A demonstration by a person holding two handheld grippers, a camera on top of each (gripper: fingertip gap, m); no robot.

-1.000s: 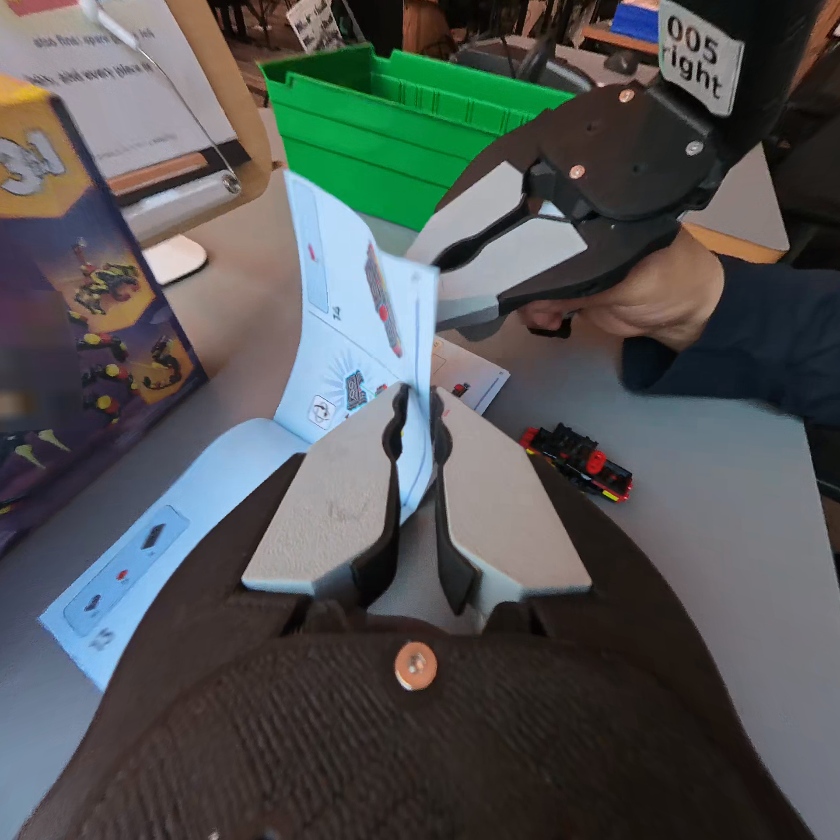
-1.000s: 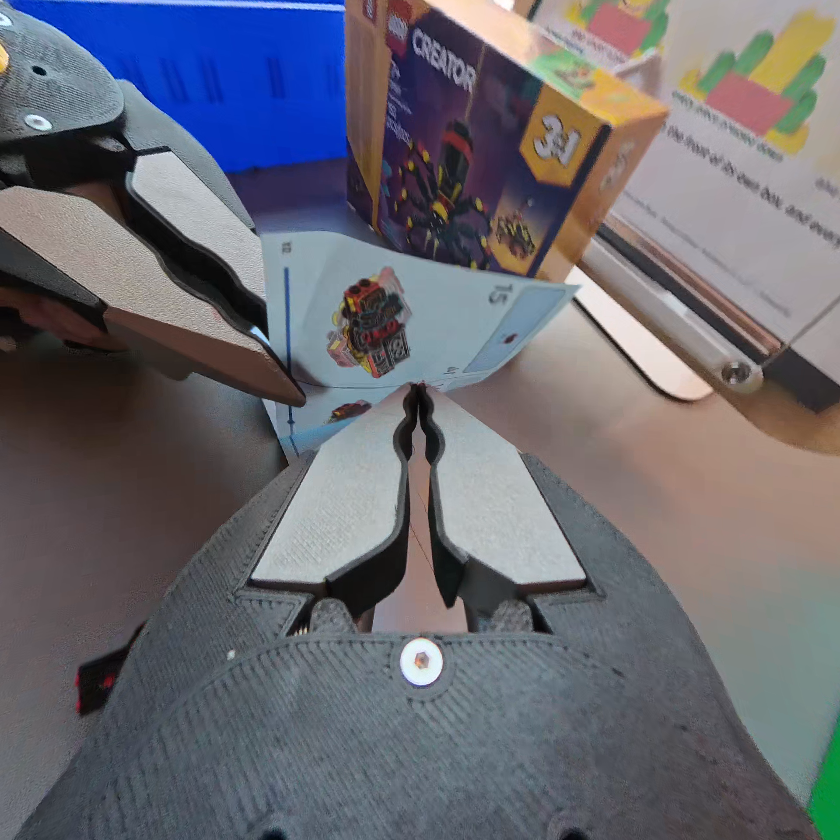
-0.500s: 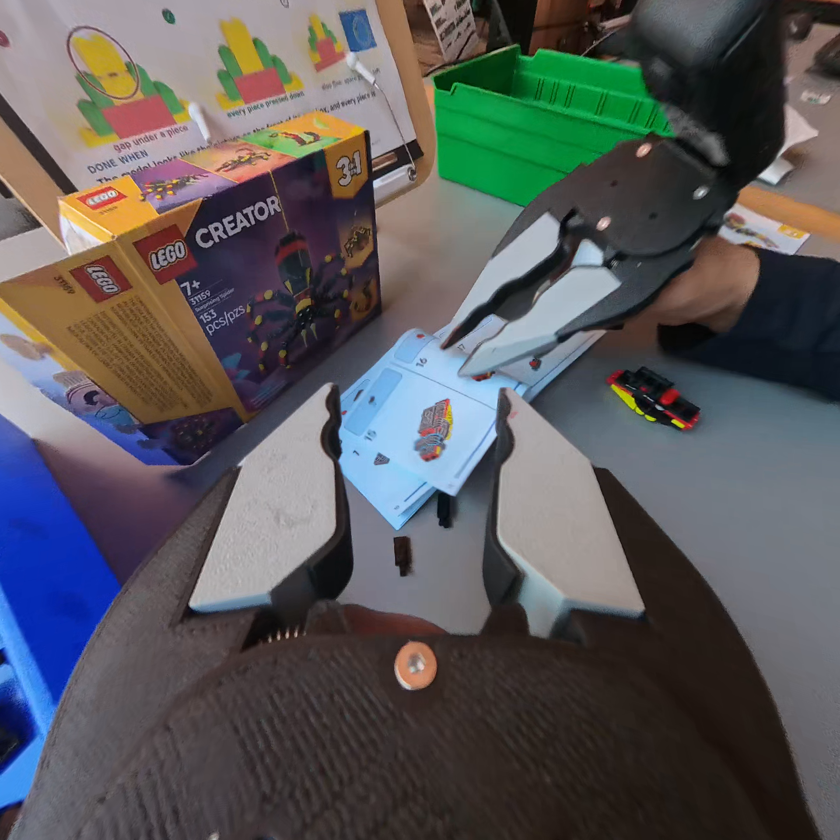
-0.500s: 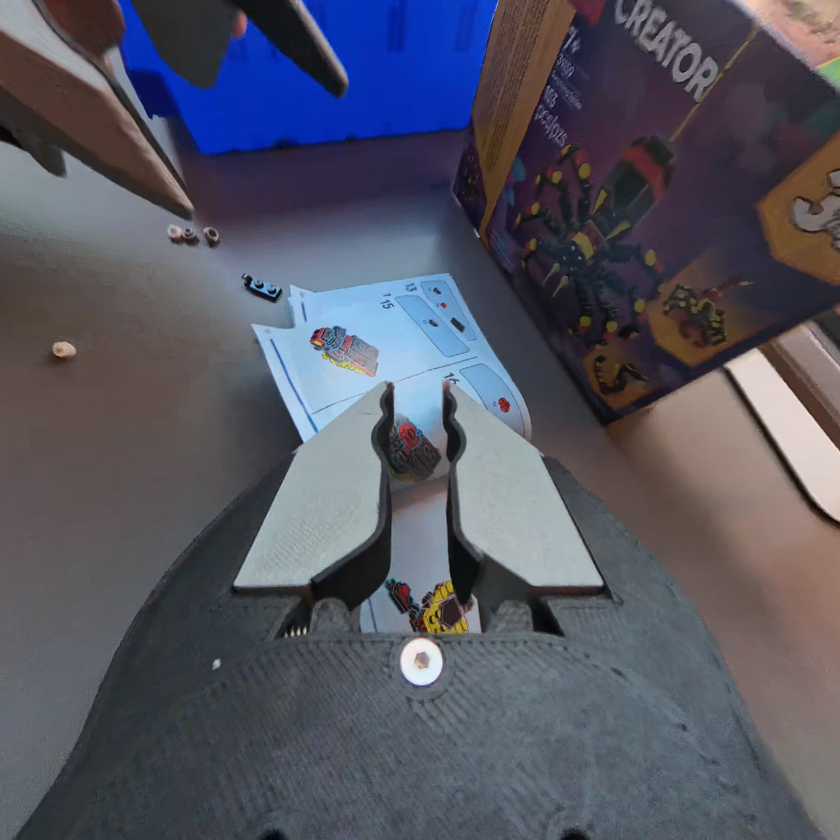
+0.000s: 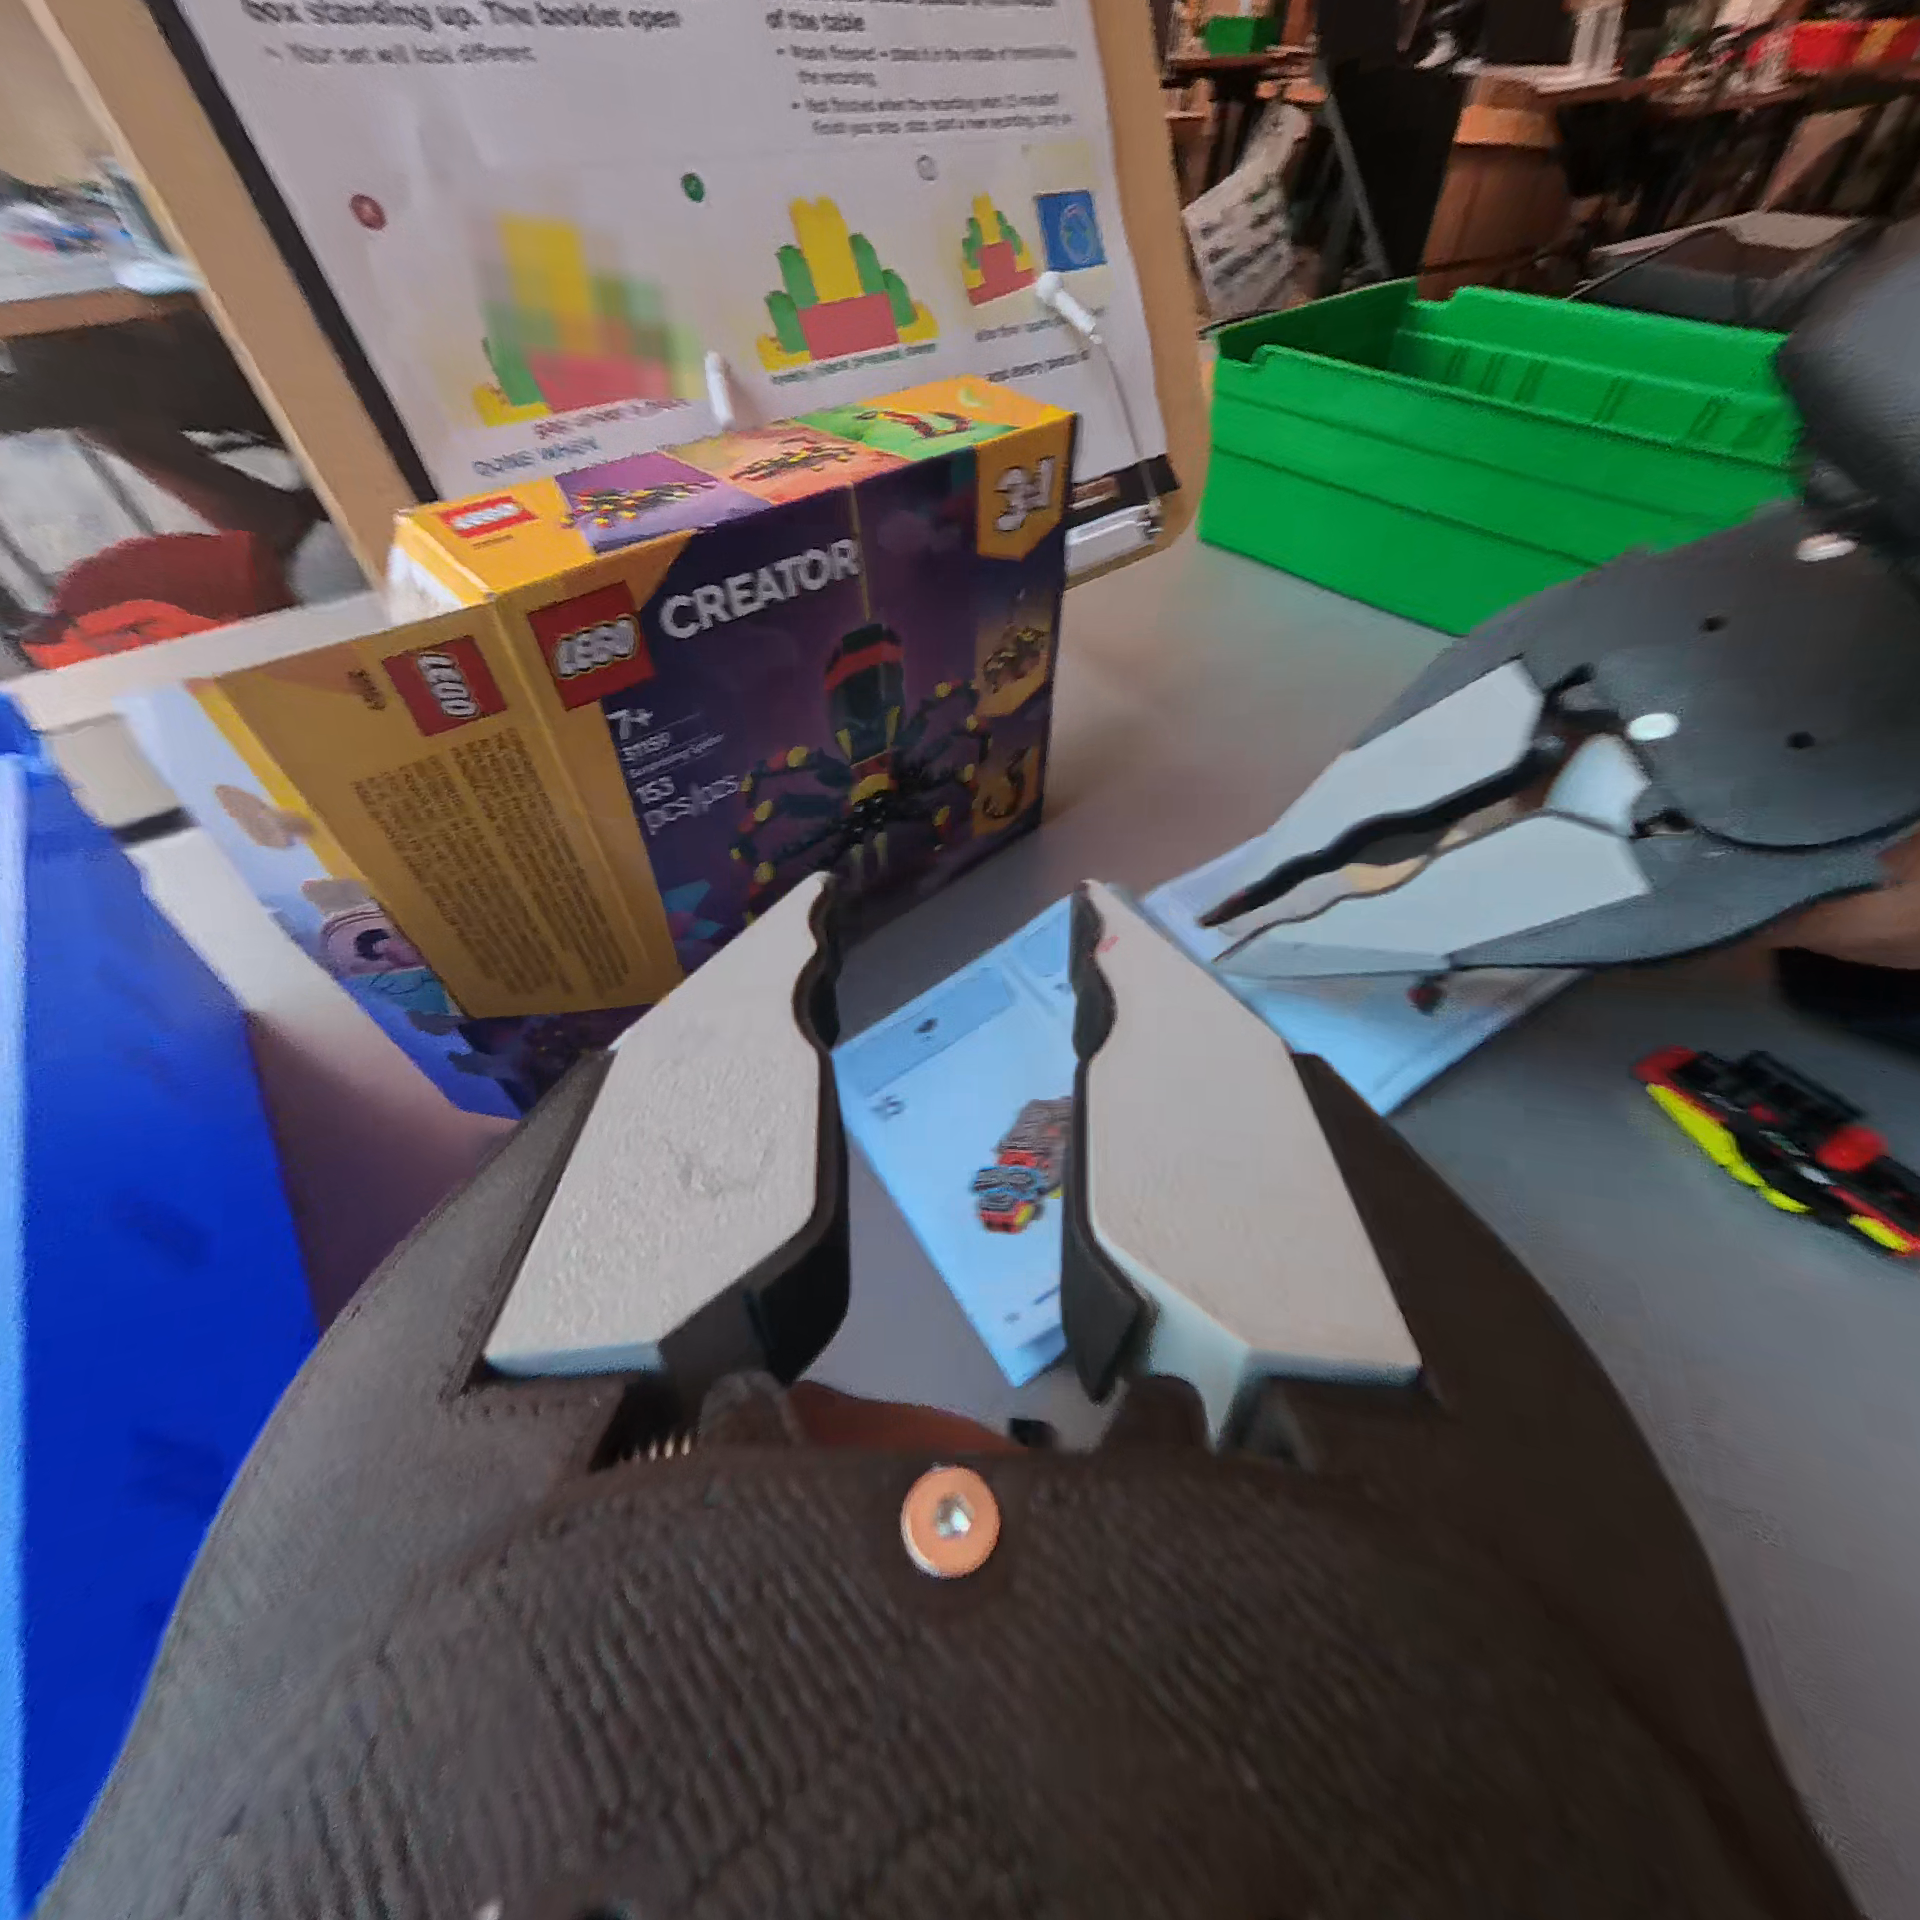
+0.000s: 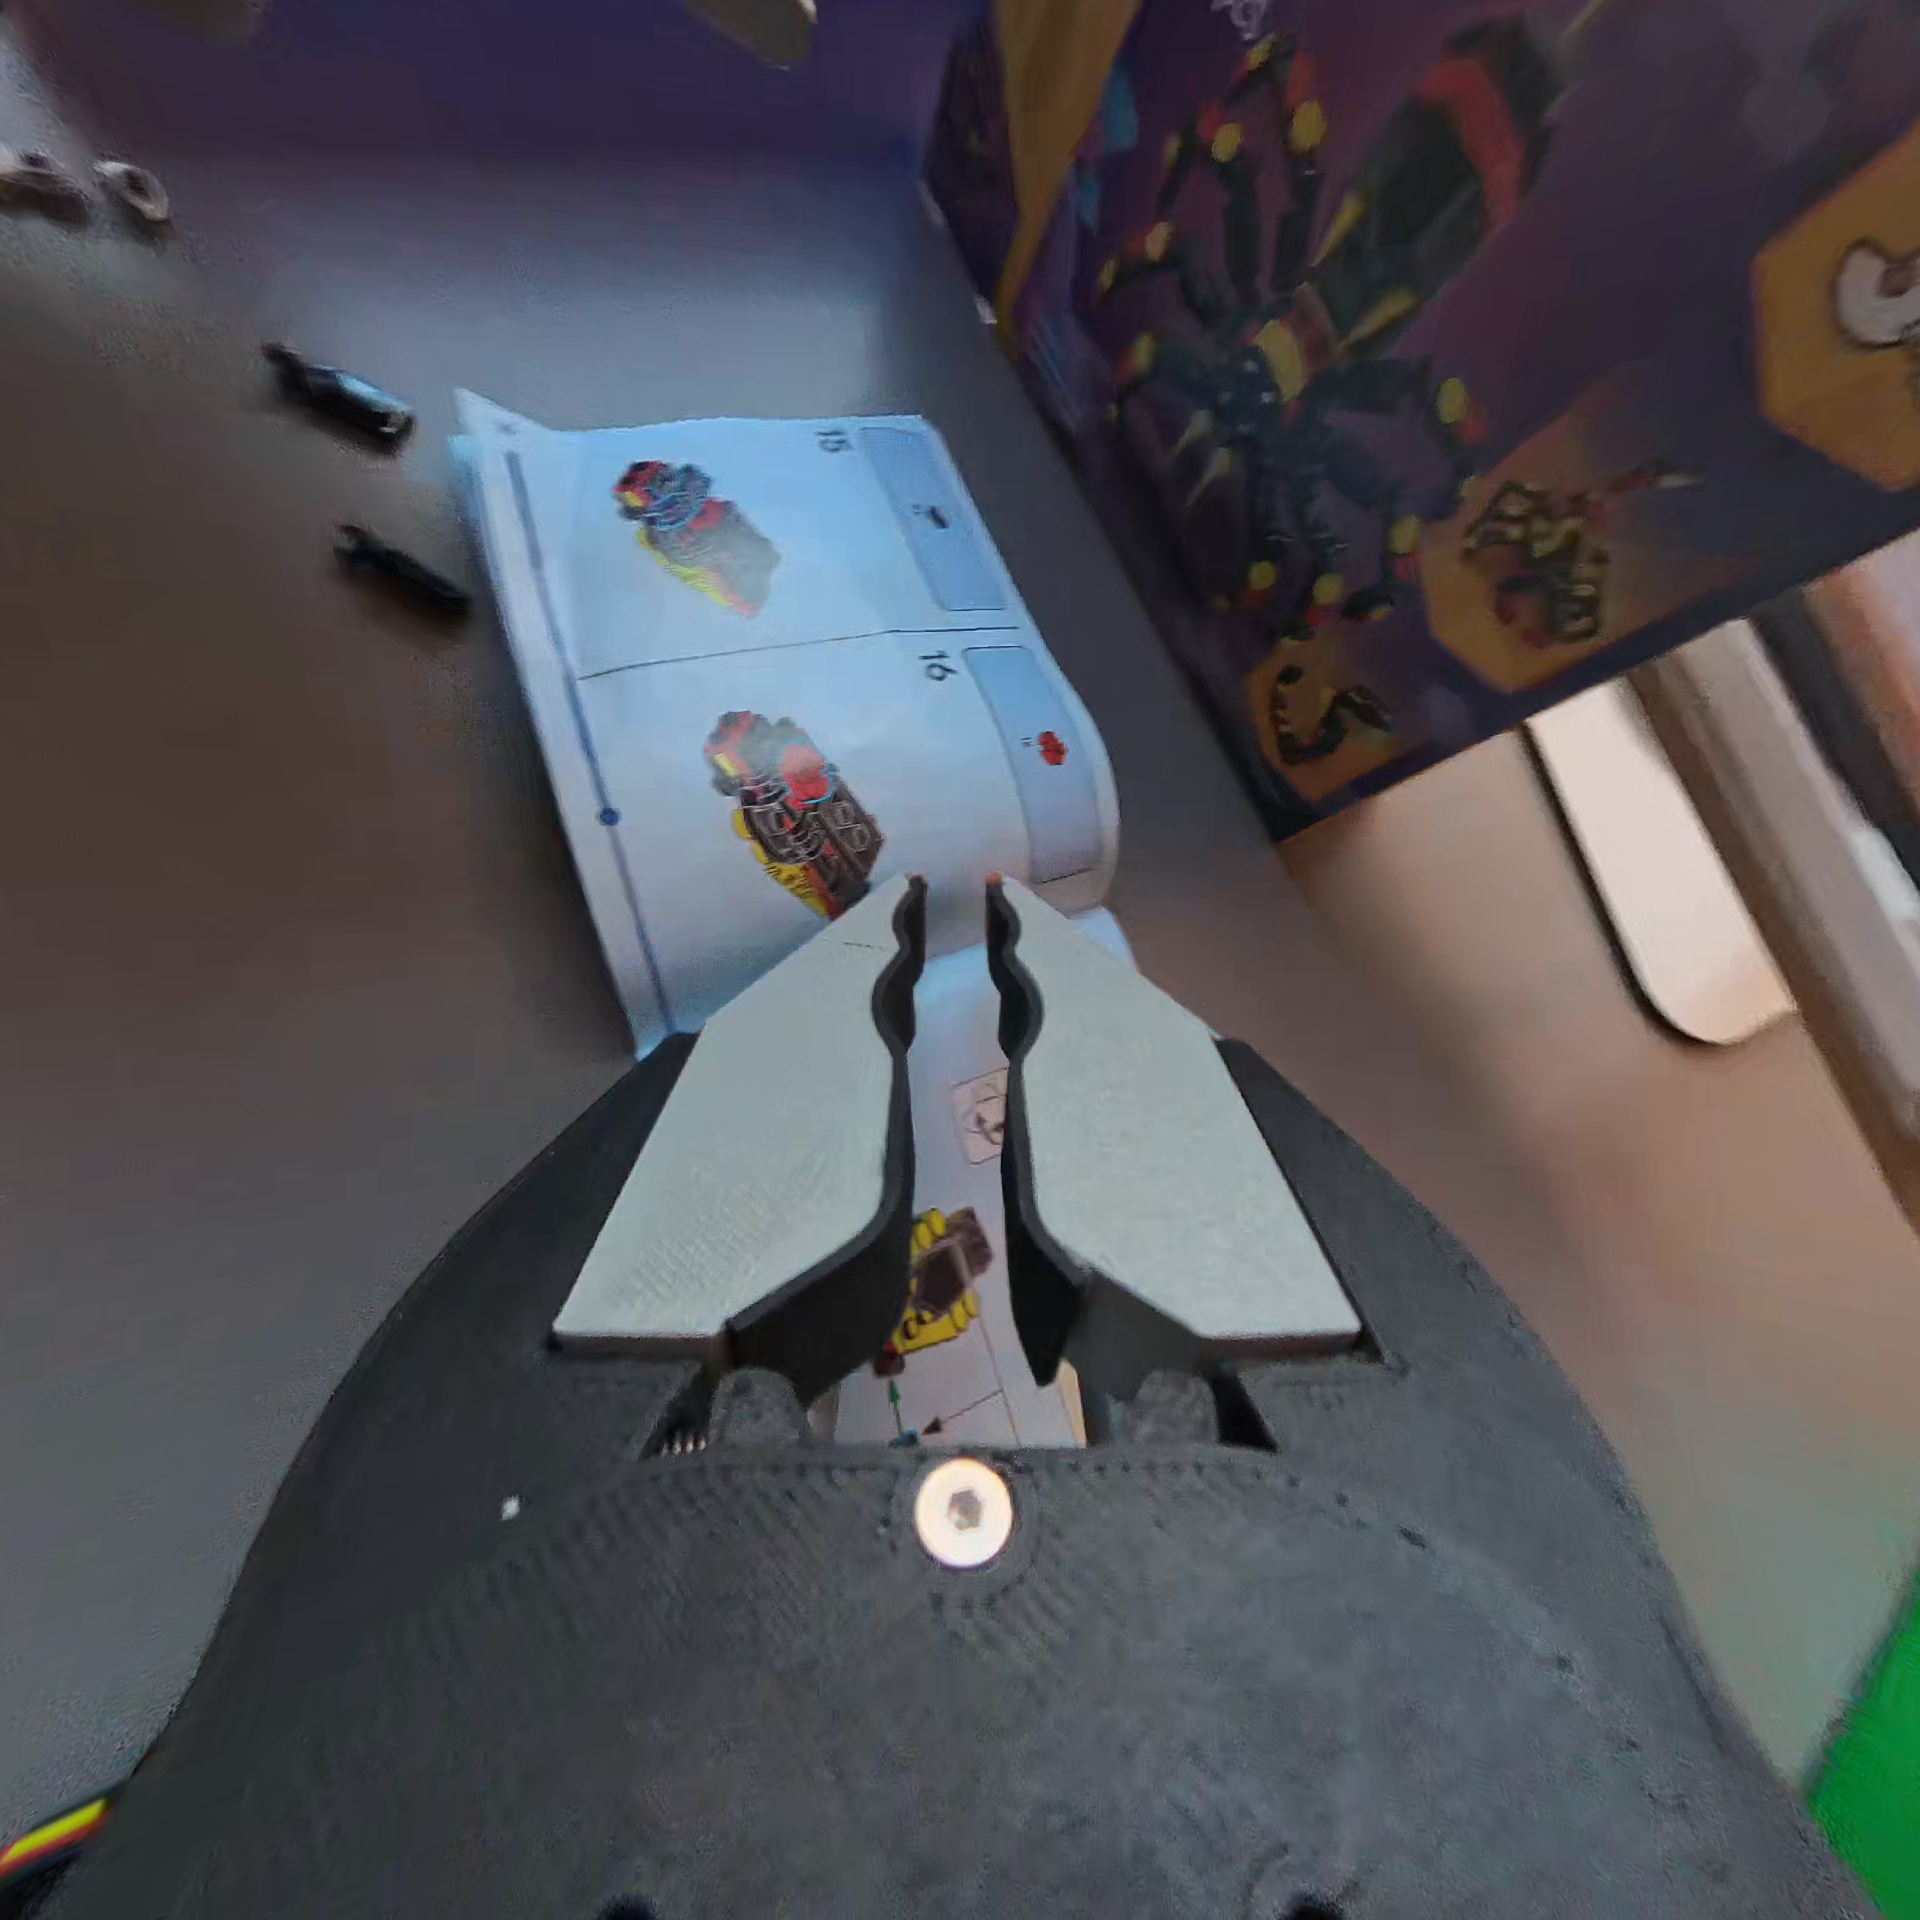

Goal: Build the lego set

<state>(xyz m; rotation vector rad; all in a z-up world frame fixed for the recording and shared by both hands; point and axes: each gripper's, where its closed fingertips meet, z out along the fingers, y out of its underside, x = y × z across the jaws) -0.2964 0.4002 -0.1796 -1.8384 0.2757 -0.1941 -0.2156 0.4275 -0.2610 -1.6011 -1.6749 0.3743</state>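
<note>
The instruction booklet (image 5: 935, 1081) lies open and flat on the grey table, in front of the purple and yellow set box (image 5: 748, 707). My left gripper (image 5: 954, 904) is open and empty, held above the booklet's near page. My right gripper (image 6: 953, 885) hovers low over the booklet (image 6: 790, 623) near its fold, jaws a narrow gap apart, holding nothing; it also shows in the left wrist view (image 5: 1455, 862). A partly built black, red and yellow model (image 5: 1787, 1143) lies on the table to the right of the booklet. Two small black pieces (image 6: 338, 390) (image 6: 400, 566) lie beside the booklet's left edge.
A green bin (image 5: 1496, 447) stands at the back right and a blue bin (image 5: 104, 1247) at the left. A poster board (image 5: 727, 208) stands behind the box. Small beige pieces (image 6: 94, 187) lie farther out on the table. There is about 12 cm between the tips of the two grippers.
My left gripper let go of the raised page, opened and pulled back. The page has dropped and the booklet now lies flat. My right gripper opened a little and came down over the booklet.
</note>
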